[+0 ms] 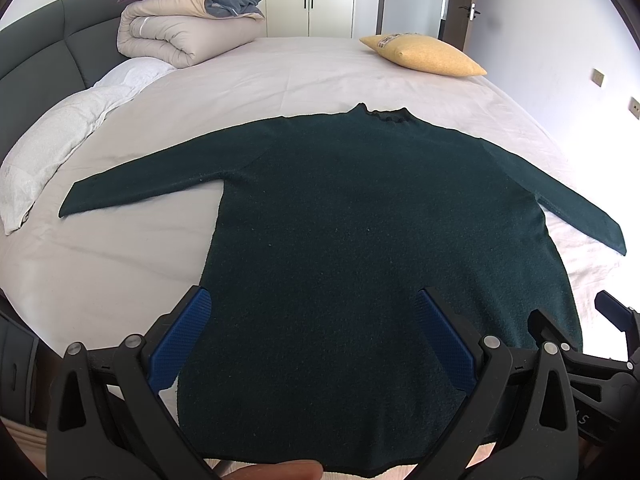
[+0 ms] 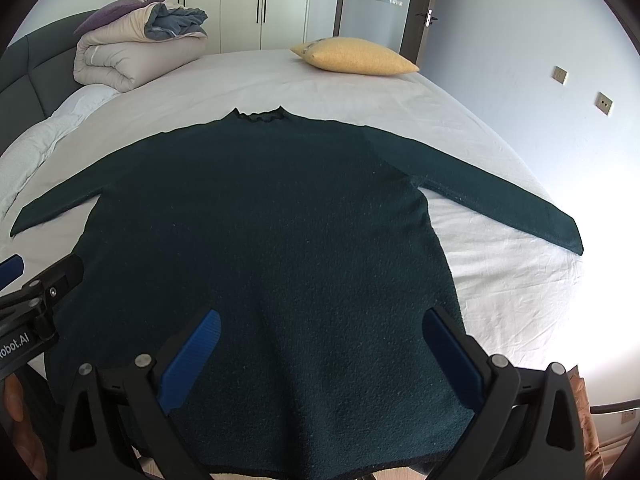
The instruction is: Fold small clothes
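Your left tool (image 1: pixel 316 336) and right tool (image 2: pixel 320 356) both gape wide over the sweater's (image 1: pixel 360 208) hem. It lies flat on the bed (image 1: pixel 280 72), collar toward 12 o'clock.

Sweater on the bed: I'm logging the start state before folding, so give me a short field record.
garment: dark green sweater, long sleeves
state: flat, unfolded, both sleeves spread out
collar: points away from the cameras
surface: bed
left gripper: open, above the hem, holding nothing
right gripper: open, above the hem, holding nothing
also on bed: yellow pillow, folded duvet
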A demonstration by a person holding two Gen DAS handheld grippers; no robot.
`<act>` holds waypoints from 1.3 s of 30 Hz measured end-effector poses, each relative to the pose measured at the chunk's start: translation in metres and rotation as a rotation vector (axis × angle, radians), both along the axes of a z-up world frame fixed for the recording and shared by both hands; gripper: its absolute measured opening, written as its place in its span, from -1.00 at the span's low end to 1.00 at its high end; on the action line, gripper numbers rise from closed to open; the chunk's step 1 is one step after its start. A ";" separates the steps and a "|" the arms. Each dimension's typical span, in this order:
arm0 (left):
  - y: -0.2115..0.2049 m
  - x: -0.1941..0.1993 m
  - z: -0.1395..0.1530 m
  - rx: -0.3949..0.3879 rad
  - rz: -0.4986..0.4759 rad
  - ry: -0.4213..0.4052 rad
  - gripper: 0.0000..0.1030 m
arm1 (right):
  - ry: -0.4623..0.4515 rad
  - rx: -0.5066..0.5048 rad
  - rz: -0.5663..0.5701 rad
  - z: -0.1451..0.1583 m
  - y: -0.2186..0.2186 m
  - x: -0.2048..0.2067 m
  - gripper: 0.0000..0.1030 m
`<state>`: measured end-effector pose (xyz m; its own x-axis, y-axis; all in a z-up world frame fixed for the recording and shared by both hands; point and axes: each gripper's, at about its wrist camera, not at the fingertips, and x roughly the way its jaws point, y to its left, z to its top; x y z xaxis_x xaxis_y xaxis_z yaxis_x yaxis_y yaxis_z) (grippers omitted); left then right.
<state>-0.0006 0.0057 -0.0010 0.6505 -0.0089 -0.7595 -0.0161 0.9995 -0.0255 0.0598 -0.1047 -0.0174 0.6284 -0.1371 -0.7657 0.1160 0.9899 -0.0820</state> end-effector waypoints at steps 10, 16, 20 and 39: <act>0.002 0.001 -0.002 -0.001 0.004 0.001 1.00 | 0.005 -0.004 -0.002 -0.004 0.000 -0.003 1.00; 0.001 0.002 -0.002 0.000 0.004 0.000 1.00 | 0.007 -0.005 -0.002 -0.005 0.000 -0.004 1.00; 0.001 0.001 -0.002 -0.001 0.002 0.000 1.00 | 0.007 -0.005 -0.002 -0.004 0.000 -0.003 1.00; -0.003 0.004 -0.010 0.006 -0.008 -0.038 1.00 | 0.021 0.006 -0.014 -0.009 -0.009 -0.003 1.00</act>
